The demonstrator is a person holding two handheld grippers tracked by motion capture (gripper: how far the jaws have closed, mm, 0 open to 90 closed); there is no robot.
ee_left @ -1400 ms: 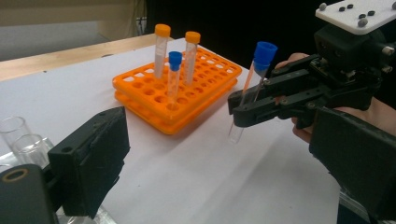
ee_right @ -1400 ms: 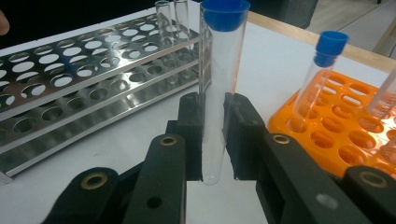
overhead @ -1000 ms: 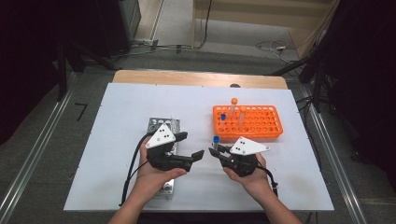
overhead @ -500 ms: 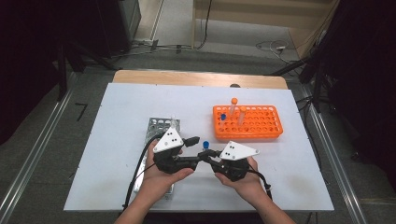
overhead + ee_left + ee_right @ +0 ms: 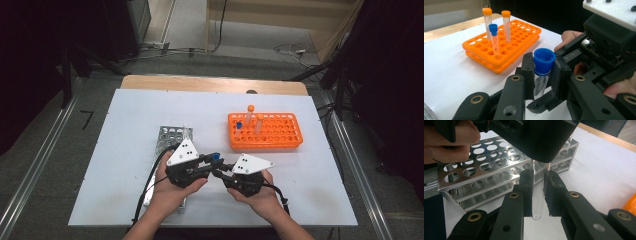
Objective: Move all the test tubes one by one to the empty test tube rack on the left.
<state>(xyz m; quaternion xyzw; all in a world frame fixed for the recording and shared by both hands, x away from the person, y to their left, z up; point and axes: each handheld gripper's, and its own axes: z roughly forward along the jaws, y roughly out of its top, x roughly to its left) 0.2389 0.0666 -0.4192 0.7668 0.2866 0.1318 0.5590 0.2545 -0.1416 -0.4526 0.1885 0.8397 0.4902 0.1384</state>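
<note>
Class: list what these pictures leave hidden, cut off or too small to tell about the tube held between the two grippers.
- Blue-capped tube, left gripper view: its lower end sits behind the fingers.
- Same tube, right gripper view: the left gripper covers its cap.
- High view: tube too small to show contents.
- Metal rack: near end cut off by the edge.

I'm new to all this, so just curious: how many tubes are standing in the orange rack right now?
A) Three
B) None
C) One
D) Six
A: the left gripper view shows three tubes upright in the orange rack, two with orange caps and one with a blue cap; a further blue-capped tube is held between the grippers, not in the rack.
</note>
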